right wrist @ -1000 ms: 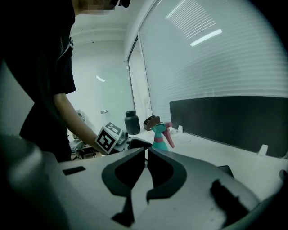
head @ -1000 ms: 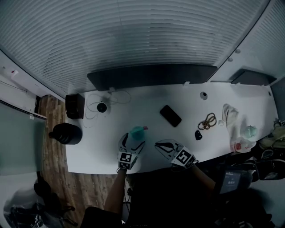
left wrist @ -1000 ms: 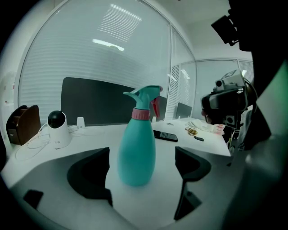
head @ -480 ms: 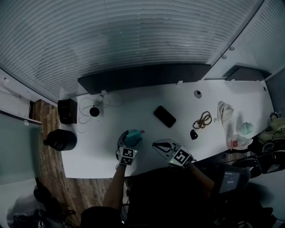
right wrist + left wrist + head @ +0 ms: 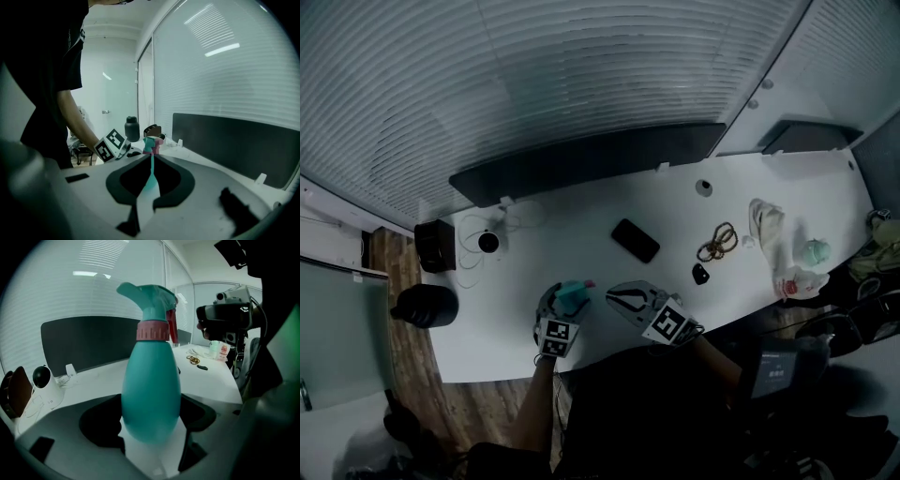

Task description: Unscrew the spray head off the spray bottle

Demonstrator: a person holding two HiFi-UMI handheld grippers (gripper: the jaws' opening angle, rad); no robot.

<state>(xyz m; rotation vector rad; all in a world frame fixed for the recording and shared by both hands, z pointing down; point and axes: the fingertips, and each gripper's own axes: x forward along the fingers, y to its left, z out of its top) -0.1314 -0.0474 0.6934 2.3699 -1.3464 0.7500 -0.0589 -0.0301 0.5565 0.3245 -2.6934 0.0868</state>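
Though visible on small bottle [image 5: 223, 350] at far right, print too small to read. Spray bottle [image 5: 151, 380] upright near white table [image 5: 581, 230] front edge, clamped low on body by left gripper [image 5: 563, 307], jaws just closing in. Teal body, pink collar, teal spray head [image 5: 150, 298], red trigger. Right gripper [image 5: 151, 159] just beside, jaws together, empty

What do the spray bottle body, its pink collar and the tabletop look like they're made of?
The spray bottle body looks like plastic: opaque teal, smooth, with a soft sheen and no sharp glints. Its collar is probably a harder plastic: pink, with faint vertical ribs. The tabletop looks like white laminate, smooth and matt; its core cannot be told.
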